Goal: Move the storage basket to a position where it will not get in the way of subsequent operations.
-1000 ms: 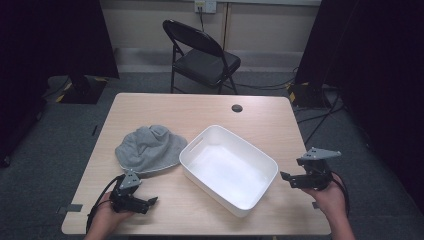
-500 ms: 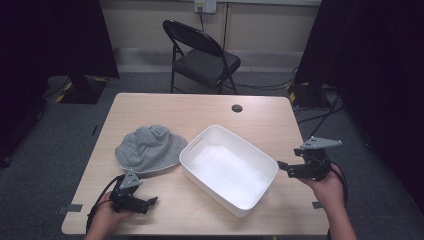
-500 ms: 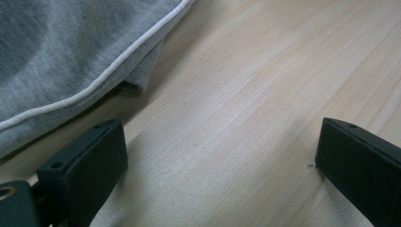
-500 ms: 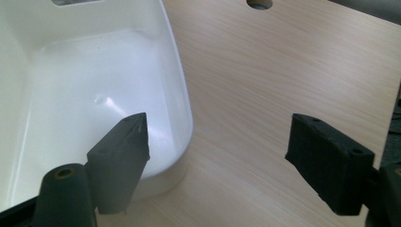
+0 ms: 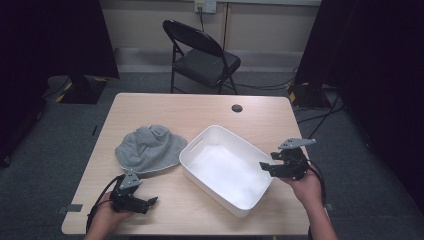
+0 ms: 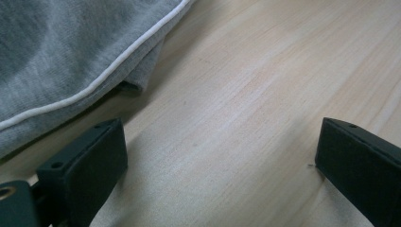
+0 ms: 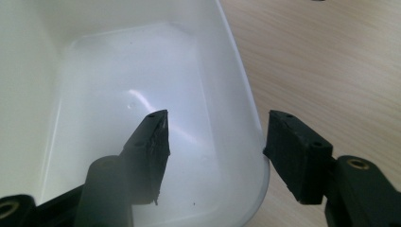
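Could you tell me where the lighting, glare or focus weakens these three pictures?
High view: the table is evenly lit, the room's sides fall into near black. Right gripper view: a bright streak of glare lies on the white bin floor, and the near left jaw is soft. Left gripper view: the grey cloth is sharp, both jaws blur slightly and shade the wood.

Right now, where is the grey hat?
In the high view the grey hat lies on the table's left side, touching the white tub.
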{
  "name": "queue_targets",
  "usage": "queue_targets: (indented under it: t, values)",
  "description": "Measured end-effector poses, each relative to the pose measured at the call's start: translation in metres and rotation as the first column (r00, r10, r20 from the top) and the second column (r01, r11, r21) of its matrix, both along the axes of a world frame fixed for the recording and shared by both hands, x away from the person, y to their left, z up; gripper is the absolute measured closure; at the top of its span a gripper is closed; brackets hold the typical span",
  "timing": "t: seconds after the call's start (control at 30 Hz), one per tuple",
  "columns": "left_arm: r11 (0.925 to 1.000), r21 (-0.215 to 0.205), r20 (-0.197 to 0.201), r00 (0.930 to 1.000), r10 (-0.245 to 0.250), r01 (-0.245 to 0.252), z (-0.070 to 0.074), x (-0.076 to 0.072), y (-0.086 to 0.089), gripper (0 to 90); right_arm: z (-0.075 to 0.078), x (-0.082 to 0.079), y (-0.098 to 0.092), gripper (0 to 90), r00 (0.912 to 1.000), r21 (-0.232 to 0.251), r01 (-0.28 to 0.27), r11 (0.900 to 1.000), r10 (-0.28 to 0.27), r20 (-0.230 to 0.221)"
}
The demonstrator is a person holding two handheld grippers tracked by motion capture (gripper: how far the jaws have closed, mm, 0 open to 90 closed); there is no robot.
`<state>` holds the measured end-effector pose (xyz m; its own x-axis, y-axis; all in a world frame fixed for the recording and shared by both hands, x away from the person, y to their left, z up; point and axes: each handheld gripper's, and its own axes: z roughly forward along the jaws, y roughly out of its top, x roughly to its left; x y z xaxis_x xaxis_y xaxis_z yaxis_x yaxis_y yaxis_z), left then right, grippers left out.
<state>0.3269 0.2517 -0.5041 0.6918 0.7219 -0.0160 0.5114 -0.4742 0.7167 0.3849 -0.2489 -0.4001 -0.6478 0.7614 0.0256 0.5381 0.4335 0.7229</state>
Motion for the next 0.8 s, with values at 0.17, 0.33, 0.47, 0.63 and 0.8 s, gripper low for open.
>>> queue_targets:
  t: [0.17,0.33,0.47,0.63,0.8]
  values:
    - [1.0,-0.001,-0.001,1.0,0.0,0.0,0.0,0.0,0.0,2.5,-0.001,0.005,0.001,45.2,0.9991,-0.01,0.042,0.999,-0.042,0.002]
    - [1.0,-0.001,-0.001,1.0,0.0,0.0,0.0,0.0,0.0,2.5,-0.006,0.011,0.001,57.6,0.9977,-0.006,0.061,0.998,-0.061,-0.03]
    - [1.0,-0.001,-0.001,1.0,0.0,0.0,0.0,0.0,0.0,2.5,-0.011,0.014,0.003,66.7,0.9958,-0.03,0.085,0.996,-0.085,-0.033]
    - [1.0,-0.001,-0.001,1.0,-0.001,0.001,0.0,0.0,0.0,2.5,-0.013,0.019,0.003,80.6,0.9946,-0.061,0.098,0.993,-0.1,-0.027]
    - [1.0,-0.002,-0.001,1.0,0.0,0.0,0.0,0.0,0.0,2.5,-0.014,0.02,-0.002,82.1,0.9927,-0.01,0.11,0.994,-0.11,-0.049]
